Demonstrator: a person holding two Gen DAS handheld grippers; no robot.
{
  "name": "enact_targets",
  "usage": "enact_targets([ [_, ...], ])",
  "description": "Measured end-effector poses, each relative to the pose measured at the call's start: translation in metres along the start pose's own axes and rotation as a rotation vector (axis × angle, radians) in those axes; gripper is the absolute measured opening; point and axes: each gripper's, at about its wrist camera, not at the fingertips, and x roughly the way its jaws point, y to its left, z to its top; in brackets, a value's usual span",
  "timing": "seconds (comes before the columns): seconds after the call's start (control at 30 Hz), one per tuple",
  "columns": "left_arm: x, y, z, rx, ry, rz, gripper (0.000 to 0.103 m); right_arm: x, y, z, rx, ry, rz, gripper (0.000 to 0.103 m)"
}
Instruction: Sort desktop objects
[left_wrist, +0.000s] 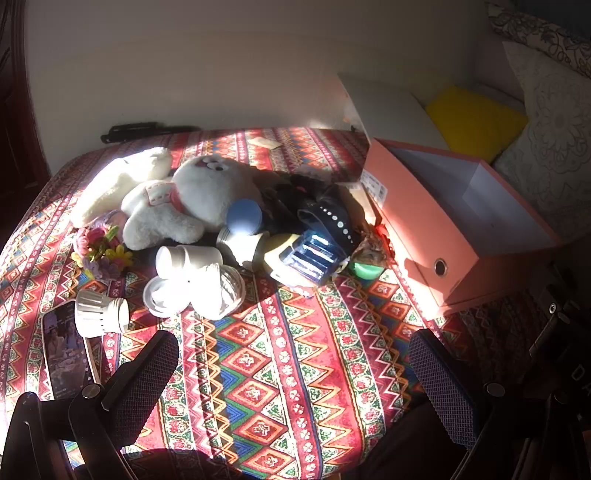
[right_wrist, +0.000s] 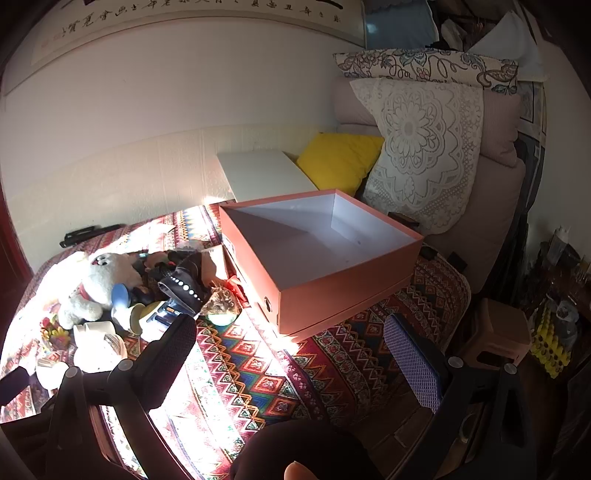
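Both grippers held wide apart and empty over a cluttered, patterned tablecloth.

Left wrist view: the left gripper (left_wrist: 291, 365) has its fingers spread wide with nothing between them, above bare tablecloth (left_wrist: 280, 369). Beyond it lies a heap: a white plush toy (left_wrist: 192, 195), a blue-capped bottle (left_wrist: 243, 218), white jars (left_wrist: 192, 277), a small flower bunch (left_wrist: 101, 251) and a phone (left_wrist: 66, 350) at the left edge. An open pink box (left_wrist: 436, 225) sits to the right of the heap. Right wrist view: the right gripper (right_wrist: 295, 350) is likewise wide open and empty, with the pink box (right_wrist: 332, 299) just beyond it, its white inside bare, and the plush toy (right_wrist: 98, 280) and heap off to the left.
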Motion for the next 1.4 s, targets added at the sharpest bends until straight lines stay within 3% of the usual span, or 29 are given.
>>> enact_targets([
  [0.53,0.000,0.000,-0.001,0.000,-0.004,0.002,0.103,0.003,0.003,-0.001,-0.008,0.006,0.012,0.103],
  [0.77,-0.001,0.000,-0.001,0.006,-0.011,0.038,0.103,0.005,0.005,-0.004,-0.012,0.000,0.012,0.103],
  [0.93,-0.004,0.009,0.000,-0.023,-0.051,0.025,0.103,0.007,0.010,-0.008,-0.037,-0.027,0.057,0.103],
  [1.07,0.002,0.026,-0.011,-0.009,-0.136,0.151,0.103,0.022,0.024,-0.018,-0.067,-0.050,0.154,0.103],
  [1.2,0.008,0.044,-0.023,0.013,-0.224,0.297,0.103,0.059,0.055,-0.047,-0.143,0.104,0.310,0.103],
  [1.3,0.026,0.075,-0.037,-0.049,-0.155,0.350,0.103,0.073,0.085,-0.075,-0.259,0.151,0.362,0.103],
  [1.4,0.039,0.093,-0.054,-0.040,-0.107,0.410,0.103,0.087,0.109,-0.104,-0.353,0.220,0.396,0.103],
])
